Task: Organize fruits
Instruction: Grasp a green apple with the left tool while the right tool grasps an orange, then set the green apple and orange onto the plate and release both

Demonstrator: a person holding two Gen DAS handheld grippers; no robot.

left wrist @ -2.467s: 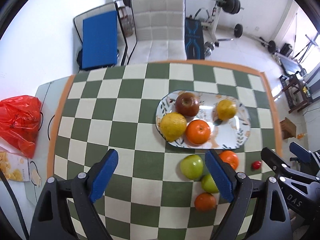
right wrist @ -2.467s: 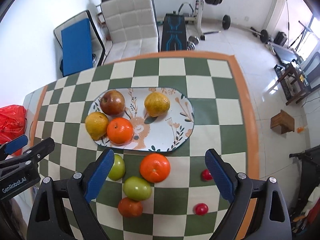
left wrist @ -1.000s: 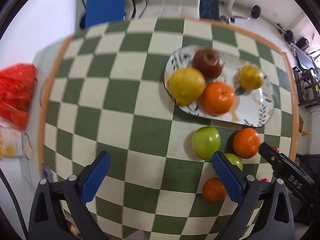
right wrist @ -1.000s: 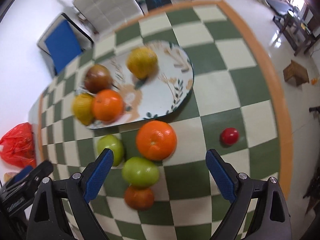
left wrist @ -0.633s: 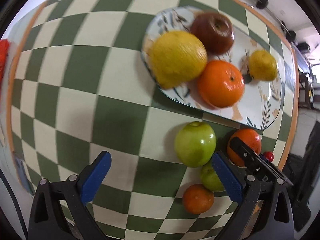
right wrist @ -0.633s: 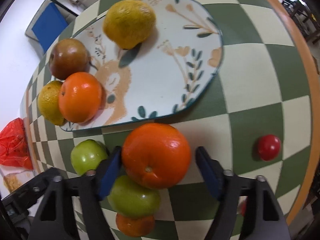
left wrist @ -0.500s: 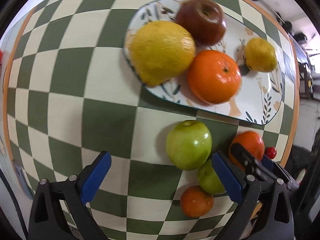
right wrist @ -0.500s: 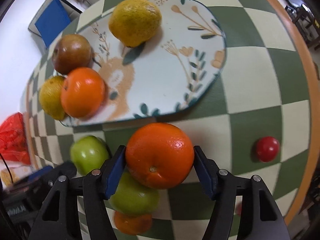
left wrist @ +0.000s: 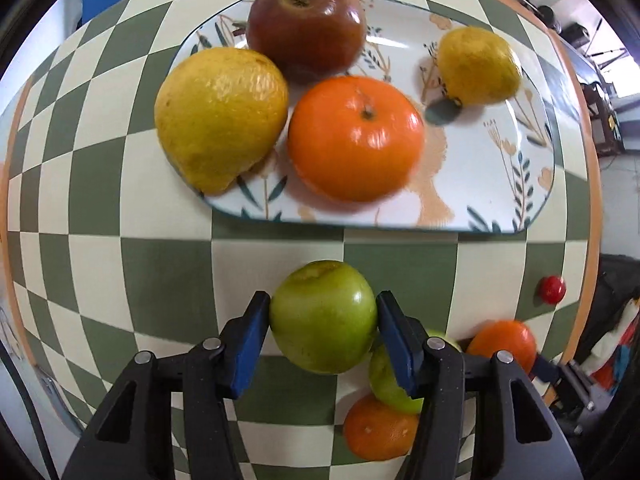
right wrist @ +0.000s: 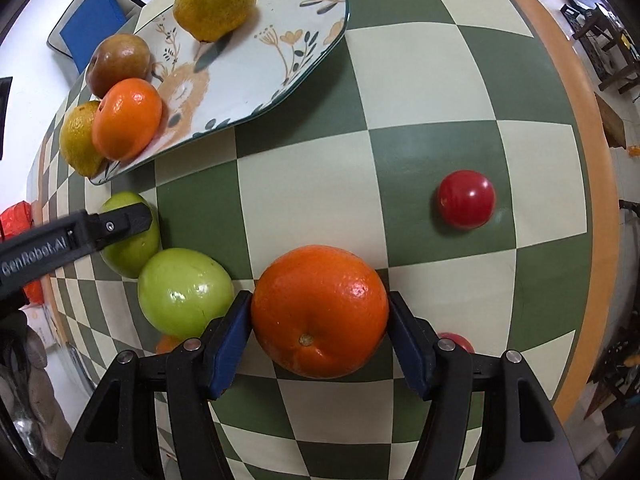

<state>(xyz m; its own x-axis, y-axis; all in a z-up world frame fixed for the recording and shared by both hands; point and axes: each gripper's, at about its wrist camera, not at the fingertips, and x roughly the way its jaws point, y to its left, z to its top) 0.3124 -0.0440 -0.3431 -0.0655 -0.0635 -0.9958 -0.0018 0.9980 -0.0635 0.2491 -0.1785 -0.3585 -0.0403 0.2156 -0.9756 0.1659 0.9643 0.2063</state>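
Observation:
My left gripper (left wrist: 322, 332) is shut on a green apple (left wrist: 323, 316) on the checkered table, just in front of the floral plate (left wrist: 492, 184). The plate holds a yellow pear (left wrist: 220, 118), a red apple (left wrist: 306, 26), an orange (left wrist: 356, 138) and a small yellow citrus (left wrist: 478, 66). My right gripper (right wrist: 320, 336) is shut on a large orange (right wrist: 320, 310) on the table. A second green apple (right wrist: 184, 292) lies just left of it. The left gripper's finger (right wrist: 120, 222) lies across the first green apple (right wrist: 130, 248) in the right wrist view.
A red cherry tomato (right wrist: 465, 199) lies on the table ahead right of my right gripper, and another (right wrist: 456, 340) peeks out behind its right finger. A small orange (left wrist: 378, 428) lies near my left gripper. The table's orange edge (right wrist: 576, 128) runs along the right.
Both grippers came down to the table and closed: the left on the green apple, the right on the large orange. Both were open and higher before.

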